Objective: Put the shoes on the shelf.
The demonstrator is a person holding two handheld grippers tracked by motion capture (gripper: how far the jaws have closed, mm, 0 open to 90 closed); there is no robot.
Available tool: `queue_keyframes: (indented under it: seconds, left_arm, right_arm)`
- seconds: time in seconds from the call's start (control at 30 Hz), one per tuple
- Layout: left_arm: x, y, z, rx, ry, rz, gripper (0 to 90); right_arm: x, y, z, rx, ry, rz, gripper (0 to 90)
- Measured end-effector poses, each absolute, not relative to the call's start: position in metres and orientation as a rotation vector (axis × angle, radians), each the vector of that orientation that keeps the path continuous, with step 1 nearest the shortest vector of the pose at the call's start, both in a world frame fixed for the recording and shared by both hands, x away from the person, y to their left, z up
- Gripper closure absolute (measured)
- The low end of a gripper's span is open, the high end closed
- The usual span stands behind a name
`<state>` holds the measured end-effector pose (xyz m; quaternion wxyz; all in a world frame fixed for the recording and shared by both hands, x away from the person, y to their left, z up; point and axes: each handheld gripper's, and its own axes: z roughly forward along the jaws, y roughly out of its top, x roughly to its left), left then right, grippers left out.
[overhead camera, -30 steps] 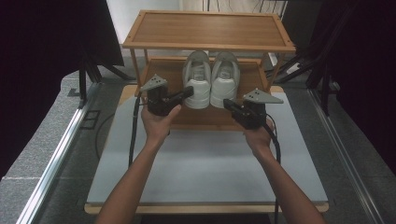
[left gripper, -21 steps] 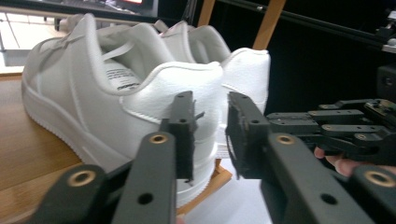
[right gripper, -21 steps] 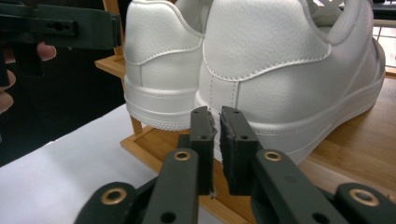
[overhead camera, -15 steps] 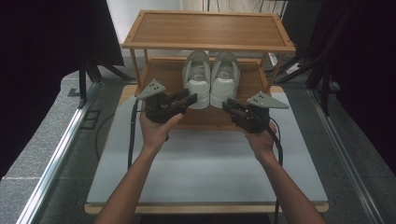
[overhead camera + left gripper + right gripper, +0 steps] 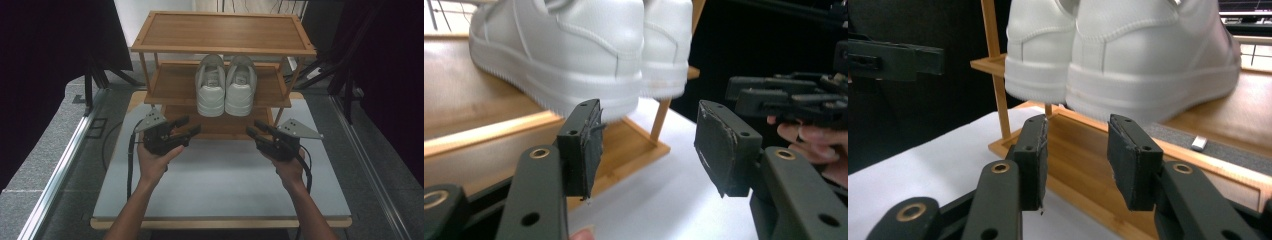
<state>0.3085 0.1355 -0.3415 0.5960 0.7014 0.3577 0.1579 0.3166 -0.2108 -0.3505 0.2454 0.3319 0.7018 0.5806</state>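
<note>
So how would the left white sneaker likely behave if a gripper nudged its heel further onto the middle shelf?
The left sneaker would probably slide rather than tip: its flat sole rests on the smooth wooden middle shelf. It looks fairly stiff at the heel, judging by the thick sole. It sits close beside the right sneaker, so a skewed push might shift that one too.

Even overhead light, dark surroundings, slight blur on close white shoes (image 5: 574,45).

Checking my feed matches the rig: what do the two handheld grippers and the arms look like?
Both the left gripper and right gripper are black, two-jawed, with brass-ringed pivots and worn dark pads. Each carries a grey three-cornered plate and a trailing black cable. The forearms are bare, no sleeves or gloves.
</note>
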Motion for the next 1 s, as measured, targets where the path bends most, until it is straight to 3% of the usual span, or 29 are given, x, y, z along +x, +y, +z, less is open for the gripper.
queue_keyframes:
  seconds: [0.5,1.0]
  left_arm:
    - [0.294,0.168,-0.39,1.675,0.96,0.303,43.1]
    - [0.288,0.18,-0.395,1.658,0.981,0.292,40.2]
  right_arm:
    - [0.299,-0.261,-0.407,1.074,1.912,1.564,55.7]
    - [0.295,-0.269,-0.413,1.117,1.856,1.518,40.7]
